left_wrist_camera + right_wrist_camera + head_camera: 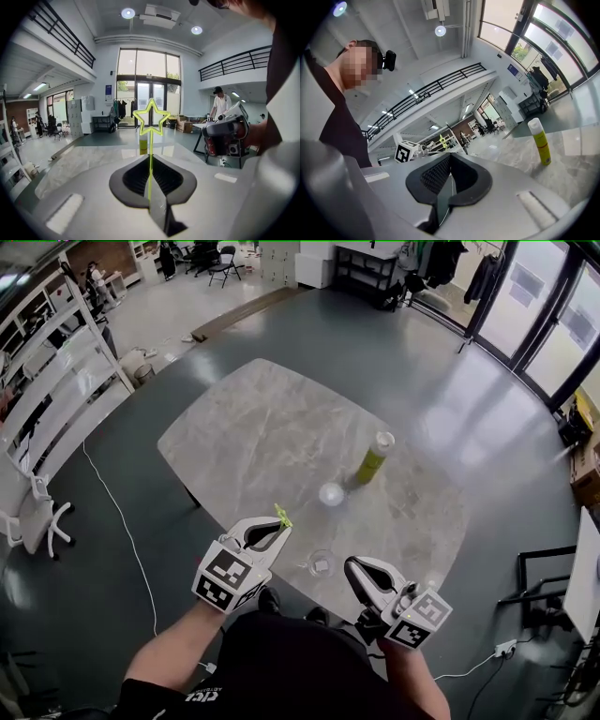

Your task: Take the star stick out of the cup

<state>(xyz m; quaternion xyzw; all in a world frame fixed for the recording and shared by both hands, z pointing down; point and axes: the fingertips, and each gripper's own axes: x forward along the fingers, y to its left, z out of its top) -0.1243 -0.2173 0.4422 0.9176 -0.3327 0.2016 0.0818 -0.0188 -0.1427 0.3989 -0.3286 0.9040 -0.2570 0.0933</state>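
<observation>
From the head view, my left gripper (272, 532) pinches the star stick (282, 516) just up and left of the clear cup (322, 564), clear of its rim. My right gripper (354, 569) hangs just right of the cup. A yellow spray can (373, 458) stands beyond the cup.

In the left gripper view, the jaws are narrow and clamp the stick's stem, with the star (151, 123) above them.

In the right gripper view, the jaws are pressed together and hold nothing.
</observation>
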